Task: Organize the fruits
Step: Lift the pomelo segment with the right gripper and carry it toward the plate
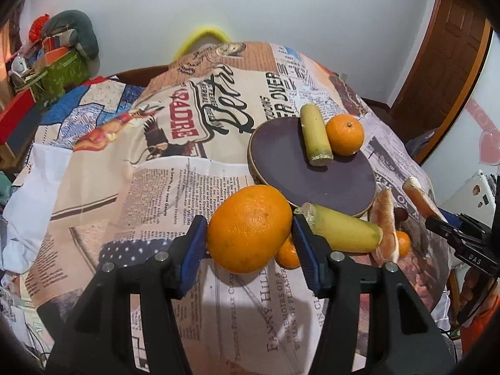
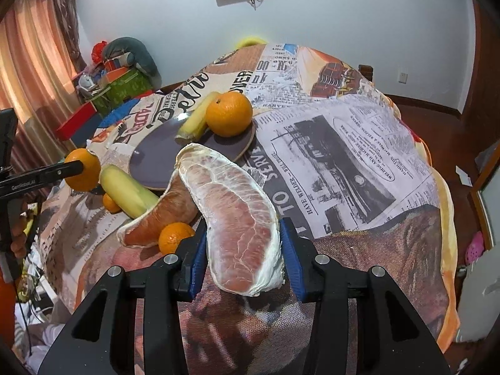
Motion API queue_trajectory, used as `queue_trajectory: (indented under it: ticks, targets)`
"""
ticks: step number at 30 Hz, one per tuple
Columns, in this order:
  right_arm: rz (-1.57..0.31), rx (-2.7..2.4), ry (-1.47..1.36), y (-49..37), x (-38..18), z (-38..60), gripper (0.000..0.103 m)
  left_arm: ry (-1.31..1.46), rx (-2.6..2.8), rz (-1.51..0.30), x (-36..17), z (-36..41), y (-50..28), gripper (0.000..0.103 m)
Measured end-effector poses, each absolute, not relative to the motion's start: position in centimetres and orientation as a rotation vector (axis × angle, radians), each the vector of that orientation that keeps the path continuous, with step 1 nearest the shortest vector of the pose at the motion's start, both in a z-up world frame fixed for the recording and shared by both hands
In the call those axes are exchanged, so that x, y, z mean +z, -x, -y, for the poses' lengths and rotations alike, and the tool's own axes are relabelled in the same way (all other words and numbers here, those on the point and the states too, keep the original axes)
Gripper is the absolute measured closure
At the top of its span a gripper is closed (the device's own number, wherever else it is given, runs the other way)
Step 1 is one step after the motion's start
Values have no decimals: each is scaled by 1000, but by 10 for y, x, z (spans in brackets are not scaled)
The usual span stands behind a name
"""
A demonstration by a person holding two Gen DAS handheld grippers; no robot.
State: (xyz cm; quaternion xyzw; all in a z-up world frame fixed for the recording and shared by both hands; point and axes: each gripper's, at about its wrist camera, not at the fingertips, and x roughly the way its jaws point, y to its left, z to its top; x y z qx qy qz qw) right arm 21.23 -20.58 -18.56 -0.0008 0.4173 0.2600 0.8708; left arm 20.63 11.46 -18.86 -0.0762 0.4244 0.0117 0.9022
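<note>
Between blue-padded tools [image 1: 250, 243] [image 2: 243, 250]: dimpled orange [image 1: 250, 228], veined pomelo wedge [image 2: 237, 218].

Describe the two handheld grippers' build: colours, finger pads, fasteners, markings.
Both the left gripper and right gripper have matte black angular plastic frames, ribbed blue pads on the fingers, and round silver fasteners. White lettering marks the right gripper's side.
</note>
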Motion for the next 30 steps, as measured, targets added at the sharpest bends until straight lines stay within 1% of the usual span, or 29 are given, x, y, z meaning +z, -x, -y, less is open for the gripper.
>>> queue_trajectory:
  ticks: [7, 16, 30]
  targets:
    - [-822, 551, 8, -210, -166, 203, 63, 154, 19, -814, -164, -111, -194, 48]
    - [-754, 577, 22, -221, -146, 186, 63, 146, -4, -754, -143, -103, -199, 48]
    - [-718, 636, 63, -255, -143, 146, 63, 130, -51, -769, -151, -90, -250, 48]
